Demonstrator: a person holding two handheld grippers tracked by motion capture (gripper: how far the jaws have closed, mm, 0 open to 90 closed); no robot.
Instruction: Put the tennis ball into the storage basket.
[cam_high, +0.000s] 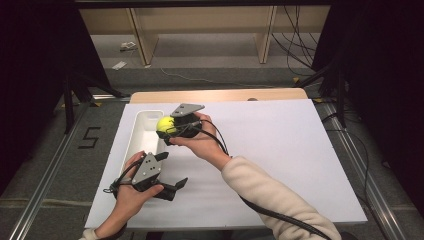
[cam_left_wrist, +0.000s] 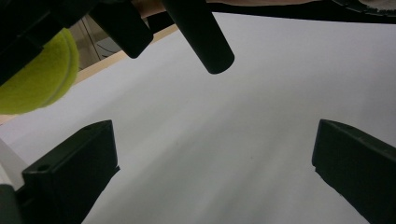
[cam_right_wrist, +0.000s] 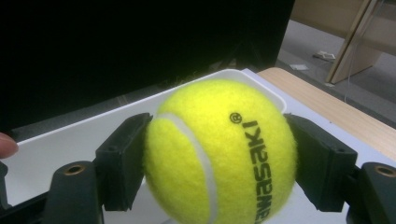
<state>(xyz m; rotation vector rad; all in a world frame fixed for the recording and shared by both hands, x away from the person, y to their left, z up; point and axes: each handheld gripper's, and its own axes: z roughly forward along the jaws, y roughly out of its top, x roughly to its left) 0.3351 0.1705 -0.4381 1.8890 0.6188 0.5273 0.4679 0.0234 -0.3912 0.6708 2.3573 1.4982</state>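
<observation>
Currently the right gripper (cam_high: 172, 131) holds the ball (cam_right_wrist: 219, 151) above the tray (cam_high: 139, 131), jaws pressed on opposite sides. Ball looks light, felted, springy; a grip across its widest part should hold best. Right forearm reaches forward-left. Left gripper (cam_high: 171, 171) rests low over the surface (cam_high: 280, 150), jaws wide, empty.

white sheet (cam_high: 280, 150) bare rightward

Left tool (cam_left_wrist: 212, 172) spread wide, black jaws well apart above the white surface (cam_left_wrist: 243, 121). Yellow-green tennis ball (cam_left_wrist: 39, 77) at upper left, raised off the sheet. Dark parts of the other tool (cam_left_wrist: 198, 32) reaching down from the top edge.
</observation>
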